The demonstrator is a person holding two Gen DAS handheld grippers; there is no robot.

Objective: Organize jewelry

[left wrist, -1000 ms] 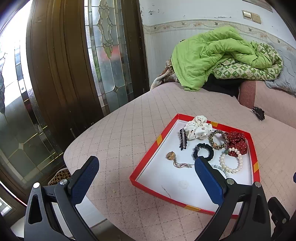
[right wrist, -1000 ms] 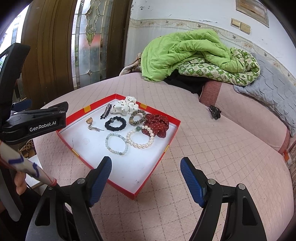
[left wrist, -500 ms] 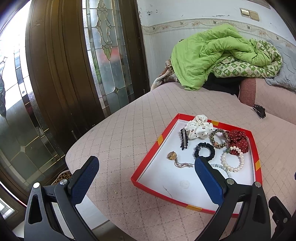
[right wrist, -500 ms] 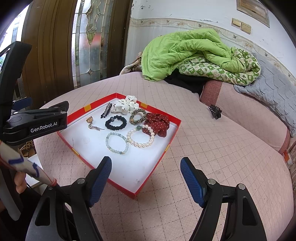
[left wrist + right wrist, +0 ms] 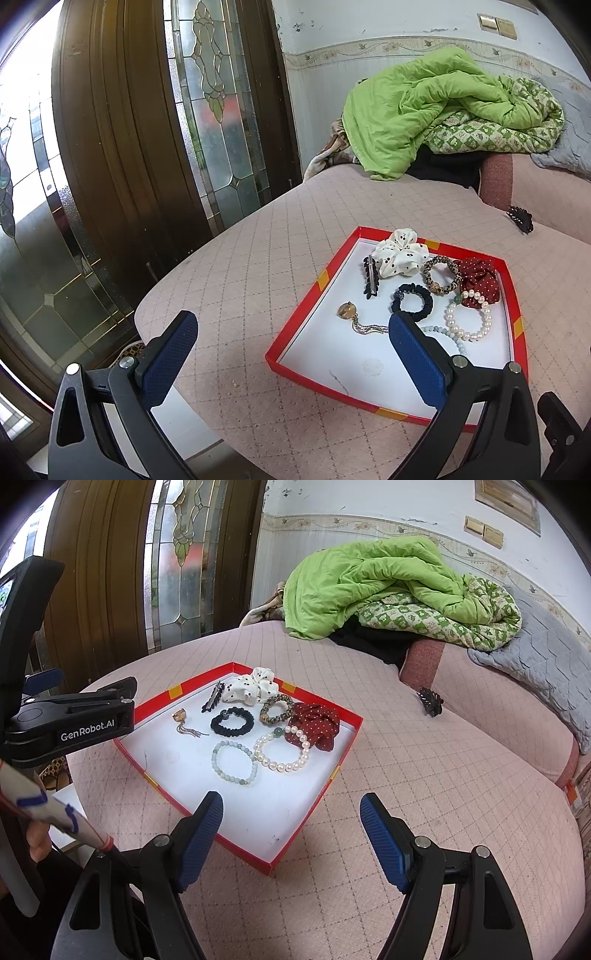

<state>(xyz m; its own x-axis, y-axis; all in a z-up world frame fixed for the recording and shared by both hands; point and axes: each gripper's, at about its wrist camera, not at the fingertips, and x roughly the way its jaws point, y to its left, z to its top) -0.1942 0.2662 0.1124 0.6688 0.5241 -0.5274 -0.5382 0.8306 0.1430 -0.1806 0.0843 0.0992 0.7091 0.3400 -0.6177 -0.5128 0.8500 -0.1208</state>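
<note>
A red-rimmed tray with a white floor (image 5: 334, 775) (image 5: 295, 321) lies on the pink quilted bed. In it are a white dotted scrunchie (image 5: 251, 688), a black hair clip (image 5: 213, 701), a black scrunchie (image 5: 232, 722), a leopard hair tie (image 5: 276, 709), a red dotted scrunchie (image 5: 314, 727), a pearl bracelet (image 5: 282, 751), a pale green bead bracelet (image 5: 234, 762) and a gold brooch with chains (image 5: 181, 718). A black claw clip (image 5: 430, 701) lies on the bed outside the tray. My left gripper (image 5: 291, 332) and right gripper (image 5: 291, 812) are open and empty, hovering near the tray's front.
A green quilt heap (image 5: 388, 590) and a grey pad (image 5: 546, 646) lie at the back of the bed. A dark wooden door with stained glass (image 5: 129, 147) stands to the left. The bed edge (image 5: 166, 295) drops off on the left.
Both grippers drifted slightly, so the tray sits a little lower and nearer in the views. Nothing was taken hold of.
</note>
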